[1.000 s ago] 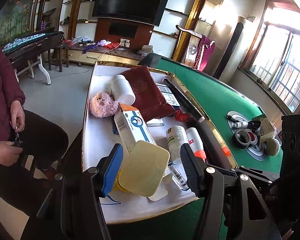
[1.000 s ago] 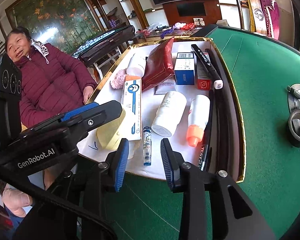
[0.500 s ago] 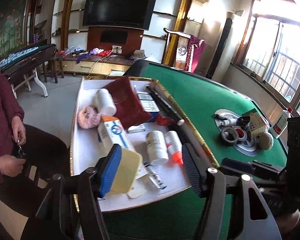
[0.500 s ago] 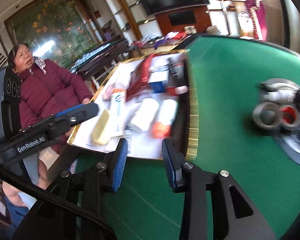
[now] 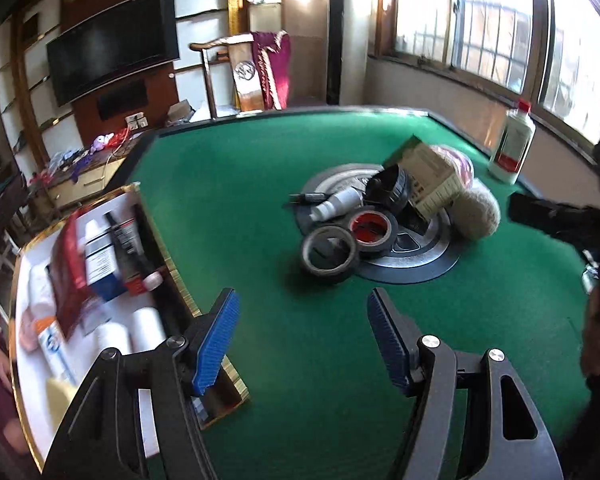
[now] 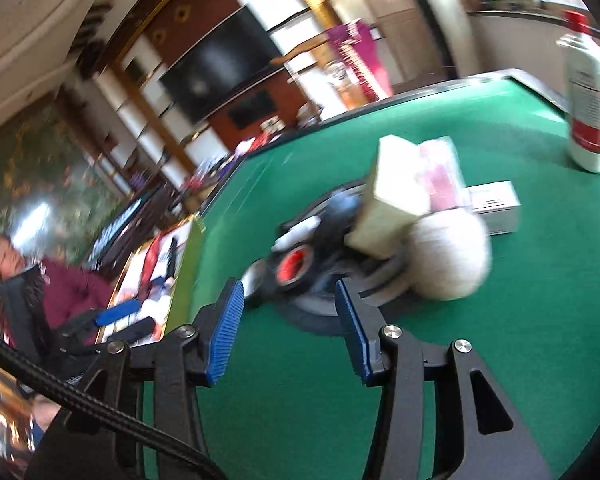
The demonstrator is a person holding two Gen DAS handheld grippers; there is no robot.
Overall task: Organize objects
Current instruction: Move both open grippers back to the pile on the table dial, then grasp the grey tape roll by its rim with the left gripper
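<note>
A pile sits on the round metal hub (image 5: pixel 416 264) in the middle of the green table: tape rolls (image 5: pixel 330 252), a red-cored roll (image 5: pixel 372 228), a small white bottle (image 5: pixel 338 204), a beige box (image 5: pixel 430 180) and a cream fluffy ball (image 5: pixel 478 210). My left gripper (image 5: pixel 300 334) hangs open and empty over the felt, short of the pile. My right gripper (image 6: pixel 288 328) has its jaws opening, nothing between them, just before the same pile; the fluffy ball (image 6: pixel 448 256) and box (image 6: pixel 396 204) lie beyond it. The gold-rimmed white tray (image 5: pixel 180 280) of bottles and boxes lies at the left.
A tall white bottle with a red cap (image 5: pixel 512 144) stands near the table's far right edge. A flat white box (image 6: pixel 496 204) lies behind the pile. A person in a maroon jacket (image 6: pixel 72 292) sits beside the tray. The other gripper's dark body (image 5: pixel 572 224) shows at right.
Both grippers swung right, away from the tray and toward the pile on the hub. The yellow pad seen between the left jaws is left behind at the tray. The right jaws widened.
</note>
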